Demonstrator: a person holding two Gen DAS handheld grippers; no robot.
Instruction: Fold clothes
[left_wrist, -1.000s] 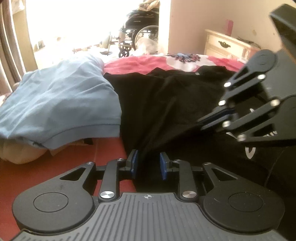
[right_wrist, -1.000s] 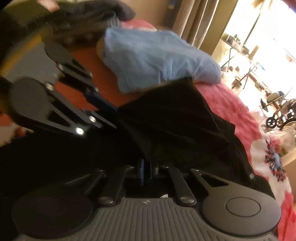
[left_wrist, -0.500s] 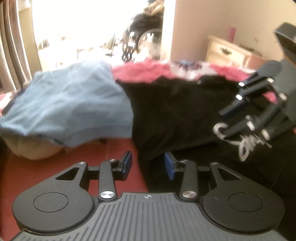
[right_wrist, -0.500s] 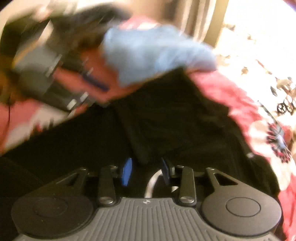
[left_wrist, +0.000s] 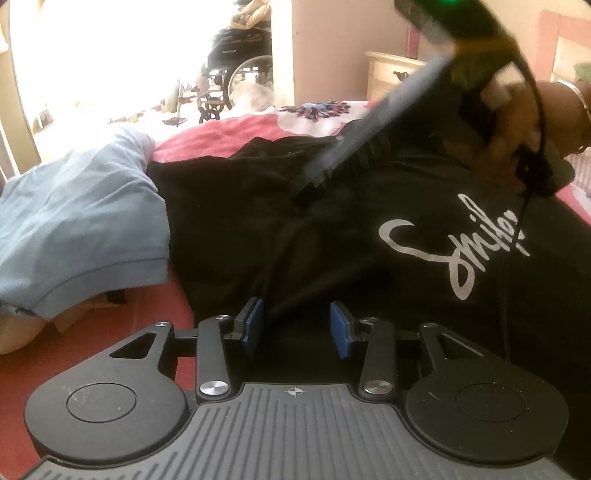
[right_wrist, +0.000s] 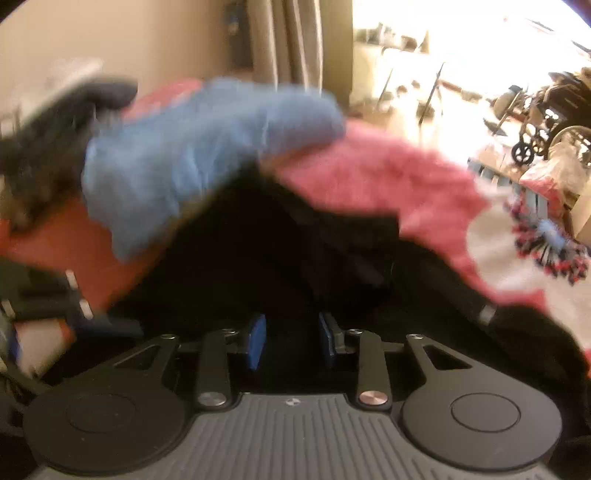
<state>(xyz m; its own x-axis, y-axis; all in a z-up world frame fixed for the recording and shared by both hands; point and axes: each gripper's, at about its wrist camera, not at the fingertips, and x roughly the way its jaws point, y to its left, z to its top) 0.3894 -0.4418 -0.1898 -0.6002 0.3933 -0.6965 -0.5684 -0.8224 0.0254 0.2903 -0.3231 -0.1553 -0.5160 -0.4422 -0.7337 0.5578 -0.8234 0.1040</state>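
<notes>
Both grippers are off the cloth now. The left gripper (left_wrist: 297, 326) has its jaws apart, nothing pinched between them, poised over the black "Smile" T-shirt (left_wrist: 369, 229), which lies rumpled on the red bedspread (left_wrist: 221, 136). The right gripper (right_wrist: 290, 341), blurred, has been easing its jaws closed, yet they stand apart and empty. The blue shirt (left_wrist: 74, 221) beside it sits heaped, unfolded. Looks like nearly all the folding remains.

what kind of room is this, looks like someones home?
Most likely a bedroom in a home. Clothes lie on a bed with a pink and white floral bedspread, a cream wooden dresser stands against the wall, and beige curtains hang beside a bright opening where a black wheelchair is parked.
</notes>
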